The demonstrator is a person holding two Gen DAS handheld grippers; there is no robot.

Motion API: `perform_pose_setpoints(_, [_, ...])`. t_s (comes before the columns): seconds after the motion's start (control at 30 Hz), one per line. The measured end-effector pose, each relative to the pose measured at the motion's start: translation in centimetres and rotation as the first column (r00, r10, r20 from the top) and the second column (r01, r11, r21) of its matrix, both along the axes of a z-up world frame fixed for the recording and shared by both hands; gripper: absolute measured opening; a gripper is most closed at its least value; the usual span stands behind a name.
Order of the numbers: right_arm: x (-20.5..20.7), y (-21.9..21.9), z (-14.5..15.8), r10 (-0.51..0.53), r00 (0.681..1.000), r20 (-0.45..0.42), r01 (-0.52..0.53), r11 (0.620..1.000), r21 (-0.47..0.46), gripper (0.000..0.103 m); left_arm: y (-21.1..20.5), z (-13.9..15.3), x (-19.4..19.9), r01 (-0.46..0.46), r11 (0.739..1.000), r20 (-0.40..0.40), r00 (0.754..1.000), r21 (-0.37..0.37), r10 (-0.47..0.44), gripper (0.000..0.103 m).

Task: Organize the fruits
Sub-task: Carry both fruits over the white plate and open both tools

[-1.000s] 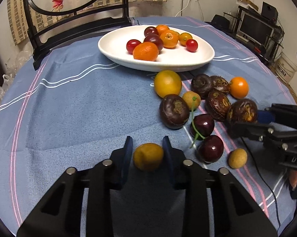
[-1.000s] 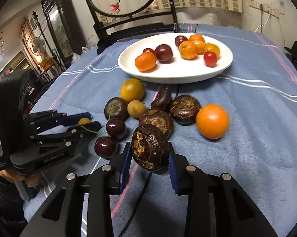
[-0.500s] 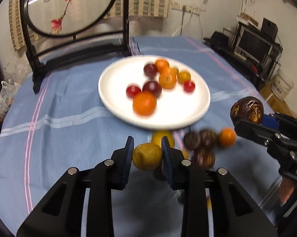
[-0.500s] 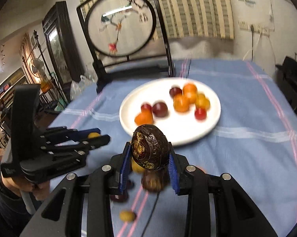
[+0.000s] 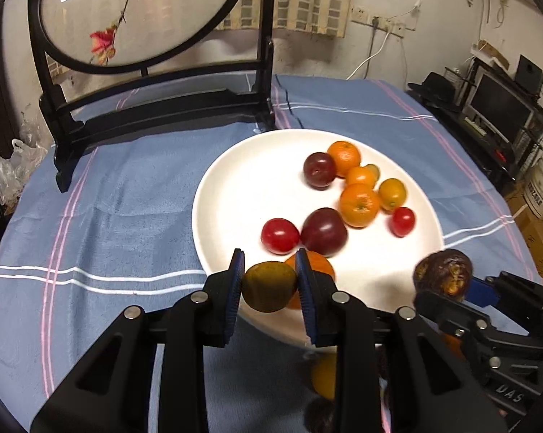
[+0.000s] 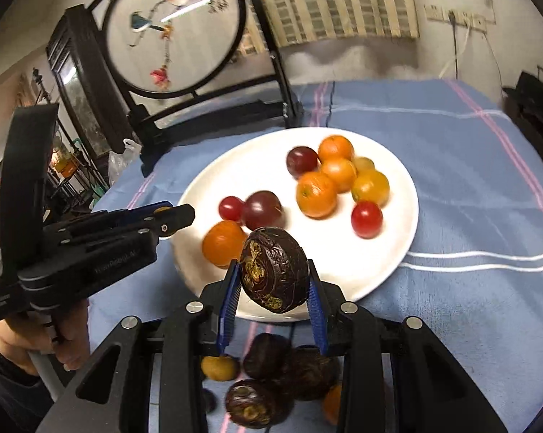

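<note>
A white plate (image 5: 235, 187) (image 6: 397, 238) on the blue tablecloth holds several oranges, plums and small tomatoes. My left gripper (image 5: 269, 285) is shut on a small yellow-brown fruit (image 5: 269, 287) and holds it above the plate's near rim. My right gripper (image 6: 273, 281) is shut on a dark brown wrinkled fruit (image 6: 275, 270), also above the plate's near edge; it shows at the right of the left wrist view (image 5: 444, 276). The left gripper shows at the left of the right wrist view (image 6: 170, 218). Several loose fruits (image 6: 289, 371) lie on the cloth below the grippers.
A black wooden stand with a round embroidered screen (image 5: 156, 108) (image 6: 213, 101) stands just behind the plate. Shelves and electronics (image 5: 495, 108) sit off the table's right side. The blue cloth (image 5: 109, 223) stretches to the left of the plate.
Both grippers have lifted their fruits off the cloth and moved forward, so they now hang over the plate's near rim. The loose fruits have dropped below the fingers in view.
</note>
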State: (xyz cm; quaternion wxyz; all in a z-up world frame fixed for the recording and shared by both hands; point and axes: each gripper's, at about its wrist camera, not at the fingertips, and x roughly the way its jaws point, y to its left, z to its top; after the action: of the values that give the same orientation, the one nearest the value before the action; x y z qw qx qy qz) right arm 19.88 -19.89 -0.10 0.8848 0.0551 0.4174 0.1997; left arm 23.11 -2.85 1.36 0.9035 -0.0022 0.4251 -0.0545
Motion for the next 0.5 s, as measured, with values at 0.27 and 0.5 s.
perform_pose_setpoints(0.27, [0.1, -1.5, -0.4, -0.093, 0.996, 0.012, 0.092, 0.995, 0.048, 0.072, -0.4, -1.0, 0.4, -0.042, 0.999, 0.004, 0.999, -0.004, 0.042, 0.073])
perform_pose_setpoints(0.5, [-0.9, -0.6, -0.1, -0.051, 0.998, 0.029, 0.05, 0.999, 0.011, 0.072, 0.2, -0.1, -2.7, -0.07, 0.997, 0.037, 0.997, 0.031, 0.069, 0.083])
